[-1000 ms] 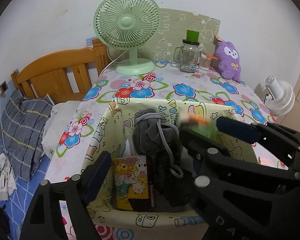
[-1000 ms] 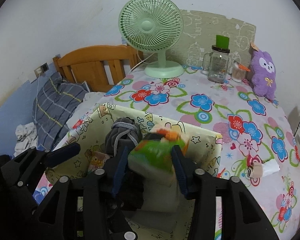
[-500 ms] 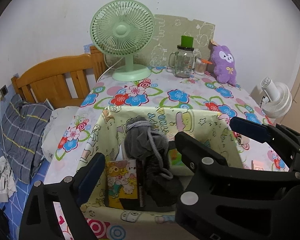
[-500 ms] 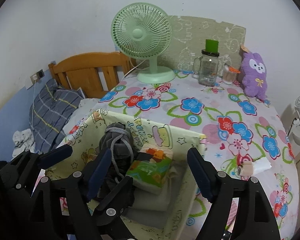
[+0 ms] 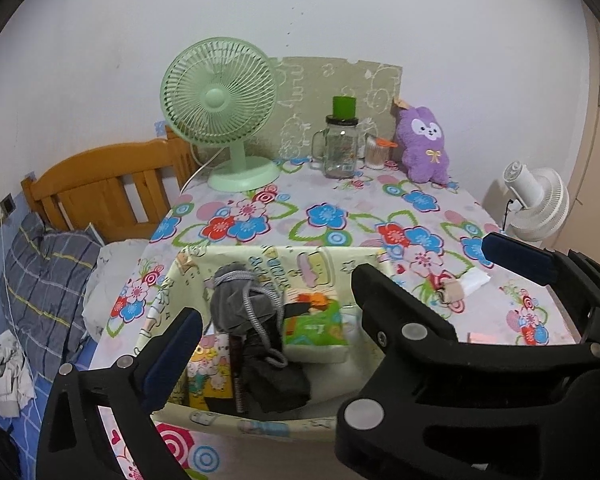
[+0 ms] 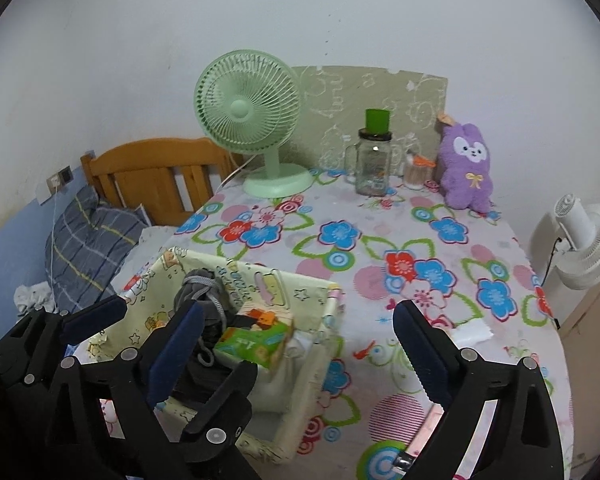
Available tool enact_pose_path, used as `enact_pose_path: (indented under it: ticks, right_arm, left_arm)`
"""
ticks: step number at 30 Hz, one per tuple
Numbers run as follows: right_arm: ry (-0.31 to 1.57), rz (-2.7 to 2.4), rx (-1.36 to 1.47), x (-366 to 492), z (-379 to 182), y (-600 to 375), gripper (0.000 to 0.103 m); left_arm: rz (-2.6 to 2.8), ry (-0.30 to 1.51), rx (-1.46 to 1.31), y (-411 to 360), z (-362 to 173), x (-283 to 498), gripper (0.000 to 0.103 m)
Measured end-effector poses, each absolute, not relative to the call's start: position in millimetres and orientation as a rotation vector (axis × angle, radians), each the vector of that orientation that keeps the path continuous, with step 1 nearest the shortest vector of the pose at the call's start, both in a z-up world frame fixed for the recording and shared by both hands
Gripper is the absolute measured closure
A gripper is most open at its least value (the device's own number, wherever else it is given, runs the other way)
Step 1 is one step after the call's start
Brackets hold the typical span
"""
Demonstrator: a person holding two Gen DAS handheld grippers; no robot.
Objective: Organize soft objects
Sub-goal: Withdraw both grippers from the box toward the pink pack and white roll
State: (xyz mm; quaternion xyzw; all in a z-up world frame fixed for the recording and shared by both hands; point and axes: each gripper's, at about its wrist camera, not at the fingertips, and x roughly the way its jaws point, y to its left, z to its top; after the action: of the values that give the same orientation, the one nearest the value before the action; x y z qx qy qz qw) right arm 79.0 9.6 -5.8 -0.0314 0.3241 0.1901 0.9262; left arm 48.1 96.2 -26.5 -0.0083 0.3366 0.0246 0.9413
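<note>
A yellow fabric storage box (image 5: 260,258) (image 6: 300,360) stands on the floral table. Inside it lie a green tissue pack (image 5: 314,328) (image 6: 256,338), a grey drawstring pouch (image 5: 236,300) (image 6: 198,294) and dark cloth. A purple plush toy (image 5: 422,148) (image 6: 468,168) sits at the table's far right. My left gripper (image 5: 340,296) is open and empty above the box. My right gripper (image 6: 296,340) is open and empty, just right of the box.
A green desk fan (image 5: 220,108) (image 6: 252,120), a glass jar with a green lid (image 5: 342,148) (image 6: 374,156) and a small cup stand at the back. White tissue (image 6: 474,332) lies on the table's right. A white fan (image 5: 536,204) and a bed (image 5: 40,272) flank the table.
My right gripper opened, left the green tissue pack in the box, then drew back and up to the right. My left gripper also pulled back.
</note>
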Motion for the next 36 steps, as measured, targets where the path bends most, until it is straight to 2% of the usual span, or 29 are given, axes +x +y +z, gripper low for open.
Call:
enact_pose_path:
  ticks: [13,36]
  right_arm:
    - [0.605,0.344,-0.051,63,11,-30,0.0]
    - [0.599,0.266,-0.026,52,9,-94,0.0]
  left_arm:
    - [0.023,0.647,0.014,61,-10,38,0.0]
    - [-0.033,0.656,0.022,-3,-16,36,0.0]
